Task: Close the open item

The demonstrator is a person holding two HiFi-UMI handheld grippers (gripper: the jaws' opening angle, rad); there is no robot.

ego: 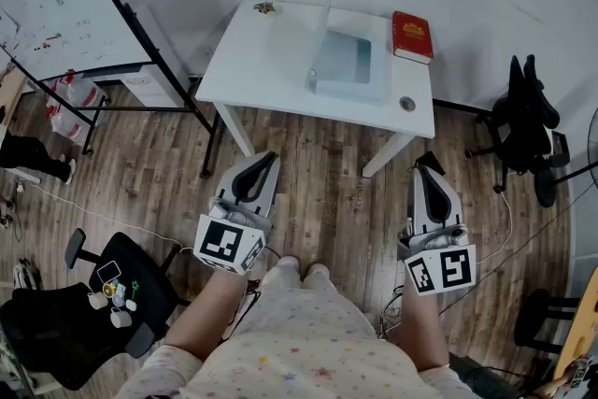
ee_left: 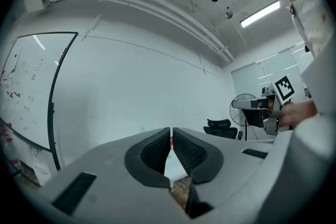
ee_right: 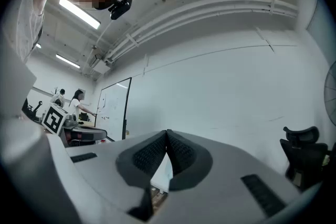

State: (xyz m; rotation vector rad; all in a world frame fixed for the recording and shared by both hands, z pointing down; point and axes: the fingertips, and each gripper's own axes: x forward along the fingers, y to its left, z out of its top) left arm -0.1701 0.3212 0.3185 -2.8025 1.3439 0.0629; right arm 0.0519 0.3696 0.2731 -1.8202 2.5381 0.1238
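While person stands well back from table [ego: 271,61], nothing engaged | left gripper [ego: 265,160] closed, empty | right gripper [ego: 426,167] closed, empty | likely rest pose before reaching open box [ego: 348,92].

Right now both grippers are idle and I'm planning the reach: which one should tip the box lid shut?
Probably left: the lid stands up along the clear box's left edge, on the left gripper's side, so it can push it over.
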